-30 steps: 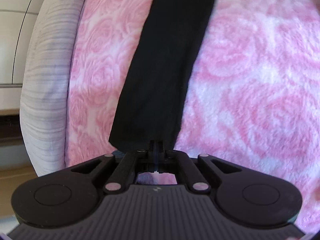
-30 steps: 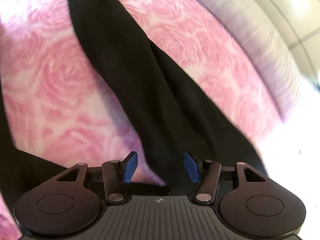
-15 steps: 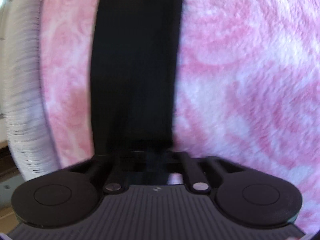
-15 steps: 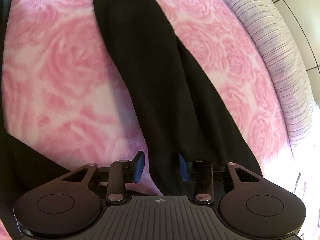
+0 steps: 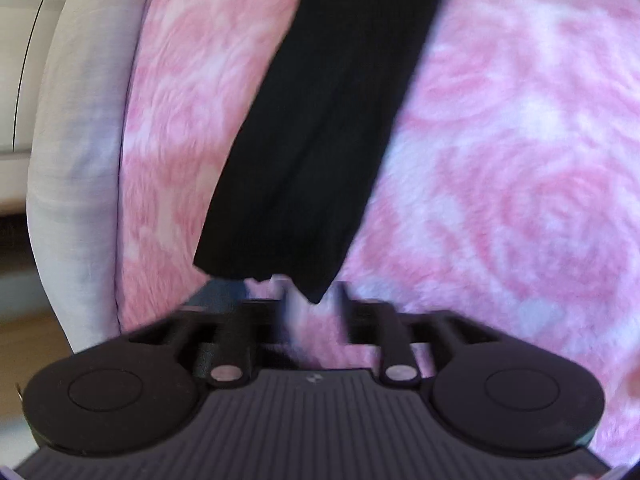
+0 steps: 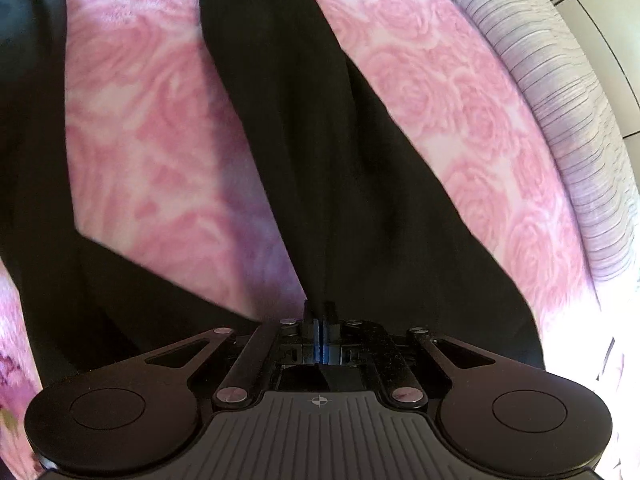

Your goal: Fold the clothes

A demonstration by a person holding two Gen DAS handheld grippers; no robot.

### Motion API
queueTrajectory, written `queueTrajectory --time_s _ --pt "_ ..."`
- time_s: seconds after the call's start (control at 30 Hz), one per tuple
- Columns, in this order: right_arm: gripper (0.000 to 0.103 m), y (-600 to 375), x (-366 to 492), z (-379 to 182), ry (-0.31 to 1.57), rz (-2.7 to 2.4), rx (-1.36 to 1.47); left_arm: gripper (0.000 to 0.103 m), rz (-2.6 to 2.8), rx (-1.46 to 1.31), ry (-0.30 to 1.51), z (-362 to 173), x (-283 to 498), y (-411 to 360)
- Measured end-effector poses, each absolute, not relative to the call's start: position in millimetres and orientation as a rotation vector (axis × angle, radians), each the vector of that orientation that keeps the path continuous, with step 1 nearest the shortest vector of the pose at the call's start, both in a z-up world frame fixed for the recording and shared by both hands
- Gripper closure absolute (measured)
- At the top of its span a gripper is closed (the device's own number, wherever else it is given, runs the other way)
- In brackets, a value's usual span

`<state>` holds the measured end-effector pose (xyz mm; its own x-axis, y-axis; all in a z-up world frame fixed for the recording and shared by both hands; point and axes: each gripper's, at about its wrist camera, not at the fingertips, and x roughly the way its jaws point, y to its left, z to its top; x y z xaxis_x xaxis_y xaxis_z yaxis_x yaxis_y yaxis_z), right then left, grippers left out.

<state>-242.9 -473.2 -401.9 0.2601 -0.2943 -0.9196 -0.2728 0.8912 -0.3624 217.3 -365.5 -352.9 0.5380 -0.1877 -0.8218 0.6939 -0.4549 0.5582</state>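
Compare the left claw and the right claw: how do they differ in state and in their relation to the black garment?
The left claw is open, its fingers apart; the right claw is shut. The left claw grips nothing, with the long black fabric garment's end just ahead; the right claw pinches a fold of the garment. The left view is blurred, the right sharp. Both hover over the pink rose-patterned fleece blanket.

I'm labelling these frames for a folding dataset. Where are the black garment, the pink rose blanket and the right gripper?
black garment (image 5: 320, 128), left wrist view, mid-strip.
pink rose blanket (image 5: 520, 160), left wrist view, bare fleece.
right gripper (image 6: 320, 328), right wrist view, between closed fingertips.
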Motion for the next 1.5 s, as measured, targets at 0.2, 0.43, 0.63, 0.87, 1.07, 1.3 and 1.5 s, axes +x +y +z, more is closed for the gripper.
queueTrajectory --time_s 0.2,0.43,0.63,0.87,1.07,1.3,1.5 --pt "0.103 -471.9 -244.2 -410.2 1.334 0.014 -0.557 0.041 -1.053 1.322 0.830 -344.8 281.8 -406.1" --pt "0.103 -472.0 -246.1 -413.1 1.329 0.007 -0.593 0.095 -1.105 1.275 0.931 -345.5 278.7 -410.2" --pt "0.103 -476.5 -247.2 -391.1 1.287 -0.031 -0.550 0.097 -1.123 1.299 0.833 -292.9 236.2 -370.2" --pt "0.101 -466.1 -266.7 -395.1 1.330 0.070 -0.585 0.096 -1.155 1.440 0.999 -306.0 163.3 -308.7" --pt "0.085 -465.4 -252.3 -371.3 1.320 0.165 -0.459 0.086 -1.152 1.452 1.149 -313.7 139.1 -299.7" --pt "0.062 -489.9 -195.6 -338.8 1.143 0.216 -0.371 0.063 -1.187 1.266 1.110 -266.8 177.3 -337.8" --pt "0.060 -540.8 -141.2 -369.3 1.186 0.163 -0.303 0.049 -1.161 1.396 0.911 -317.6 217.4 -387.8"
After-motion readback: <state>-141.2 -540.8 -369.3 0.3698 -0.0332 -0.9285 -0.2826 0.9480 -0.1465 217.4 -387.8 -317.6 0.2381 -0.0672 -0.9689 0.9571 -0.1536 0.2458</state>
